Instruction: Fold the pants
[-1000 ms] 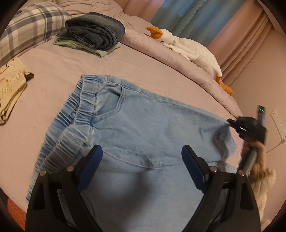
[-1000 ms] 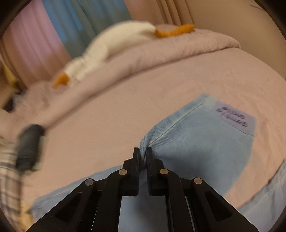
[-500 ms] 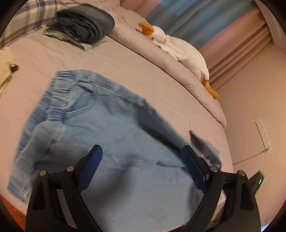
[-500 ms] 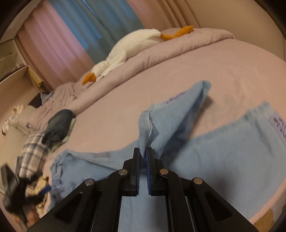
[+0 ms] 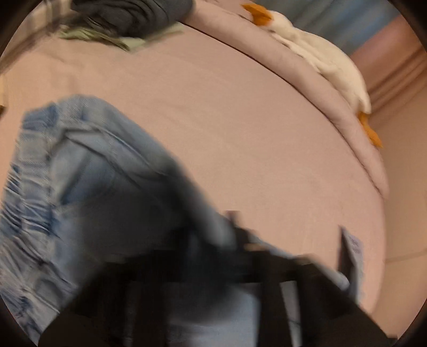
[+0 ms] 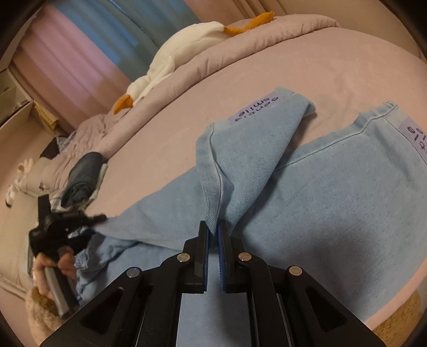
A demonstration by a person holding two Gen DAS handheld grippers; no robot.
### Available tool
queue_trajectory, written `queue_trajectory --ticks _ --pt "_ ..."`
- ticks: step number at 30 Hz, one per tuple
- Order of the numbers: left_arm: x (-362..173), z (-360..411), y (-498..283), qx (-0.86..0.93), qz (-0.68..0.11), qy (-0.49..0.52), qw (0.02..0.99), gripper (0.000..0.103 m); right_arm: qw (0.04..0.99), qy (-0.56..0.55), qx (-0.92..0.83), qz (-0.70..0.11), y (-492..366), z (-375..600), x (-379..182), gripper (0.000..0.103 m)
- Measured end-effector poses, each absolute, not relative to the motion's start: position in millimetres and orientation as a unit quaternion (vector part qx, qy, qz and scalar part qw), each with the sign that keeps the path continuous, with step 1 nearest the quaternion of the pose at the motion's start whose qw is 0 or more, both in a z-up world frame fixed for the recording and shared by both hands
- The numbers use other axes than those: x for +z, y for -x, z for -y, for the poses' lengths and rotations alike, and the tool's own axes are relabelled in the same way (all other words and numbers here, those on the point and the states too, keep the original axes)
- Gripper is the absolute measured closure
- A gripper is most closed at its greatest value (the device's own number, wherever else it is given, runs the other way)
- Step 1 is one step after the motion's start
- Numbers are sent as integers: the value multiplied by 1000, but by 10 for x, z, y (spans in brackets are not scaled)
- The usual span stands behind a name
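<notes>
On the bed [image 6: 333,61], pants [image 6: 307,192] lie flat, waistband at the left side, hems to the right. Right gripper [image 6: 213,235] is clamped on a raised leg edge, cuff with label flopped over the other leg. Fold looks barely started: leg not yet laid down, no crosswise fold yet. Right view is sharp; it shows the left gripper [image 6: 101,217] in a hand [image 6: 53,269] at the waistband end, apparently nipping cloth. Left view is smeared; its own fingers' state I can't tell. It adds only the waistband [image 5: 34,170] and folded clothes [image 5: 133,16].
</notes>
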State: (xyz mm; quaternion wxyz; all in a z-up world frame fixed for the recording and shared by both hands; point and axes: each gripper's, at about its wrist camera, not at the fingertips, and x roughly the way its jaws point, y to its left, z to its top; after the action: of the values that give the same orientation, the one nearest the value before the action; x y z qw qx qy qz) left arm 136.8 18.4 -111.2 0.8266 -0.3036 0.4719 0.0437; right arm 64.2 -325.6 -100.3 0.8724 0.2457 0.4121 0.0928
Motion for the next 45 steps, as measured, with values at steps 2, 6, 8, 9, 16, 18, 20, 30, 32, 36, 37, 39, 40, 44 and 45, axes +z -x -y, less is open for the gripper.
queue_trajectory --ticks 2,6,8,9,16,18,20,30,32,36,37,39,40,44,45 --pt "-967 -180 -1140 39 -436 311 843 94 876 -241 87 -409 -623 3284 -987 96" --pt "-551 -175 -542 -16 -382 331 863 94 886 -233 73 -394 -524 3348 -874 96" --pt "-424 -96 -211 -35 -365 321 873 94 895 -213 65 -388 -444 3366 -826 96" --pt "-412 -34 -80 -40 -365 312 877 94 897 -200 60 -390 -402 3380 -818 96" --pt "-1022 331 453 -16 -444 236 864 89 862 -218 35 -456 -358 3611 -1118 96" --pt "-1186 309 434 -6 -467 222 856 88 860 -212 37 -462 -384 3621 -1096 96" --pt "-1164 250 468 -10 -464 232 855 85 867 -187 28 -460 -382 3580 -1011 81" --pt "-917 -431 388 64 -411 276 866 26 887 -79 47 -452 -1217 3159 -646 41" --pt "-921 -518 338 102 -402 279 866 29 890 -51 26 -453 -1378 3060 -688 41" --pt "-958 -582 210 96 -409 265 868 81 875 13 20 -484 -1662 2812 -946 46" --pt "-993 -594 173 86 -416 270 864 87 869 25 15 -495 -1719 2781 -1013 59" --pt "-990 -605 130 84 -417 269 864 91 858 58 9 -510 -1874 2771 -1156 82" --pt "-972 -582 114 90 -417 259 866 92 857 59 12 -512 -1919 2799 -1162 91" --pt "-719 -601 -45 73 -399 253 878 94 865 -27 35 -500 -2168 3123 -763 93" --pt "-620 -620 -56 66 -388 258 883 94 882 -48 27 -468 -2159 3275 -470 93"
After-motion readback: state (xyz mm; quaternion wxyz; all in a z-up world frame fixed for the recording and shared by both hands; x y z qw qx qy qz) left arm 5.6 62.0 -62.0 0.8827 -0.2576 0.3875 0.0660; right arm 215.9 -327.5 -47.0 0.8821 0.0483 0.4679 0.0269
